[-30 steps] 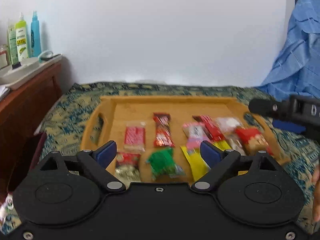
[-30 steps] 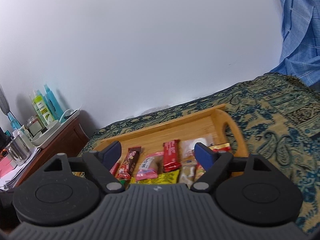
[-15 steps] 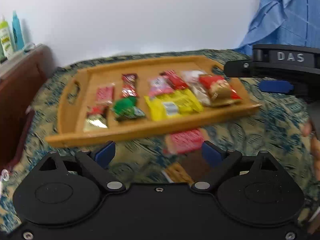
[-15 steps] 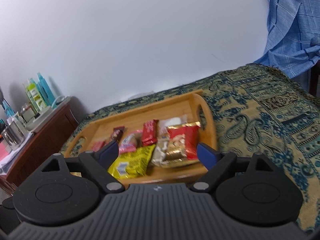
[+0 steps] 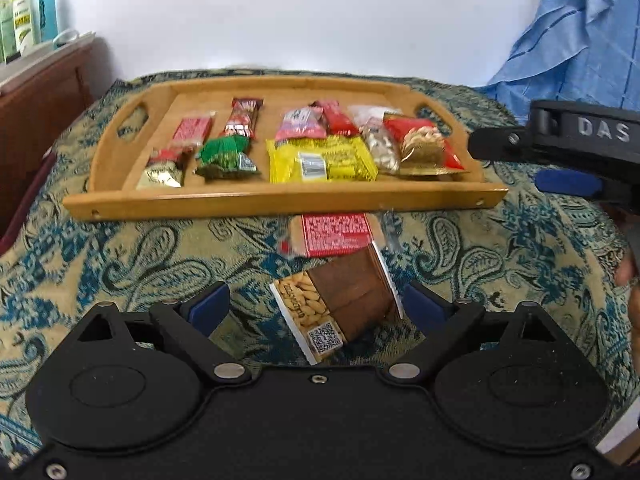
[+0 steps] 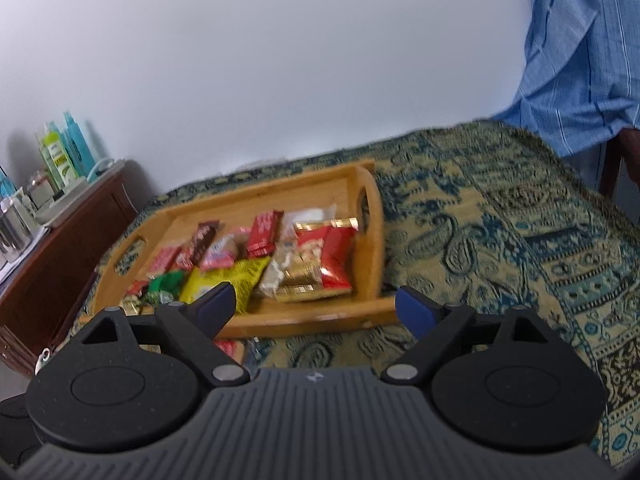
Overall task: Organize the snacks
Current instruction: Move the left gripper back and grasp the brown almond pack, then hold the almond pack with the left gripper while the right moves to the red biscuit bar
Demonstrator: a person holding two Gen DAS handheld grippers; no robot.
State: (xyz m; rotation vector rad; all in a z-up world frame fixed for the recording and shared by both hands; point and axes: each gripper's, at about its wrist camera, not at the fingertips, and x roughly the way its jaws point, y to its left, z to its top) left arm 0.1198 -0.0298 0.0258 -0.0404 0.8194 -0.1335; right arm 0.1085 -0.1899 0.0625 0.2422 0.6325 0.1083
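Note:
A wooden tray on the patterned cloth holds several snack packets, among them a yellow one, a green one and a red nut bag. In front of the tray lie a red packet and a brown almond bar, flat on the cloth. My left gripper hovers open over the brown bar, which lies between its fingers untouched. My right gripper is open and empty, short of the tray's front right corner.
The paisley cloth covers the whole surface. A dark wooden cabinet with bottles stands at the left. Blue fabric hangs at the right. A person's fingers show at the right edge.
Both grippers have drawn back from the tray and tipped downward. The two packets on the cloth have come into the left wrist view, now between its fingers. The right wrist view now shows the tray's front rim.

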